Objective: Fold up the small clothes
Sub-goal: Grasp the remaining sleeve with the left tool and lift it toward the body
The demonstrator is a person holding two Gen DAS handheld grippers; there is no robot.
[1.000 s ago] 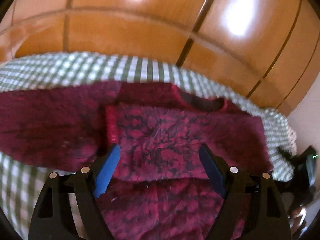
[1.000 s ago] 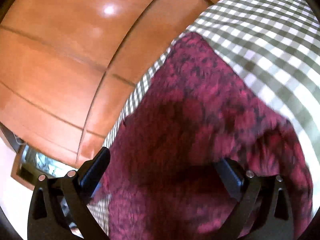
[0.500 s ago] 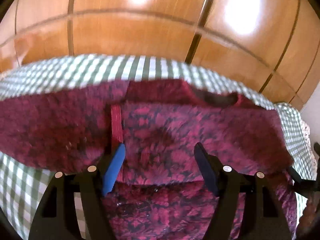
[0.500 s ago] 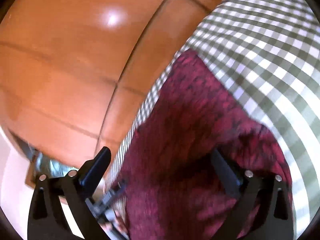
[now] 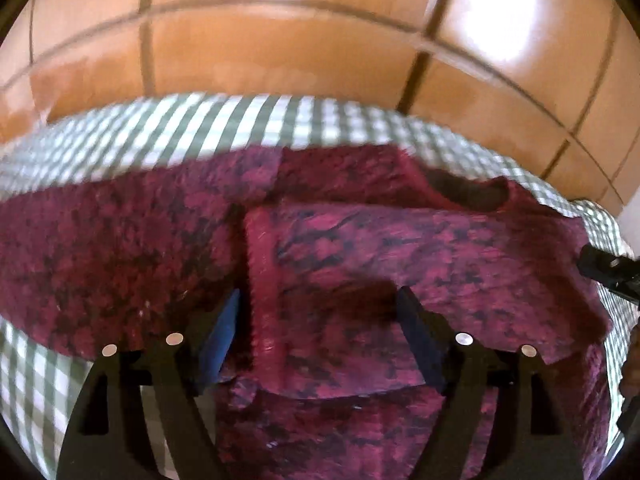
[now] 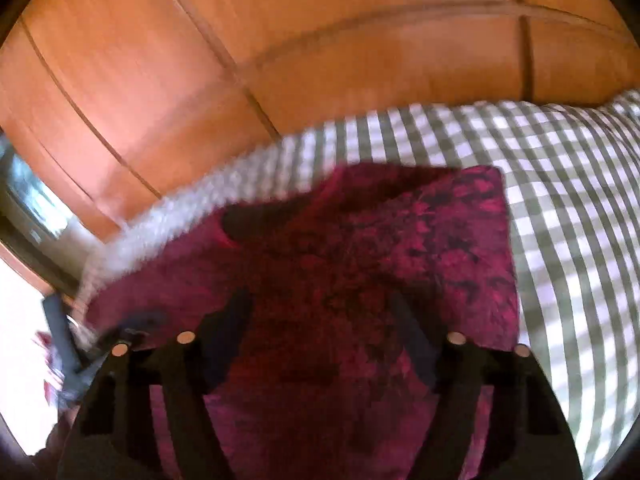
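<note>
Two wrist fisheyes, close above the red sweater (image 5: 360,248) (image 6: 400,260), facing the wooden wardrobe (image 5: 280,40) (image 6: 200,40), both sharing checked cloth (image 5: 240,120) (image 6: 560,160).

1. Setting: a home, likely a bedroom.
2. Evidence: glossy orange-brown wooden wardrobe doors (image 5: 280,60) behind; green-and-white checked cloth (image 6: 560,184) spread under a dark red sweater (image 5: 400,248).

I can read no text, label, brand, number or sign in either wrist view. The red patterned garment (image 5: 360,248) shows only its weave, the checked cloth (image 6: 560,184) under it only squares, and the wooden panels (image 5: 280,52) behind carry no writing. Both views are blurred.
</note>
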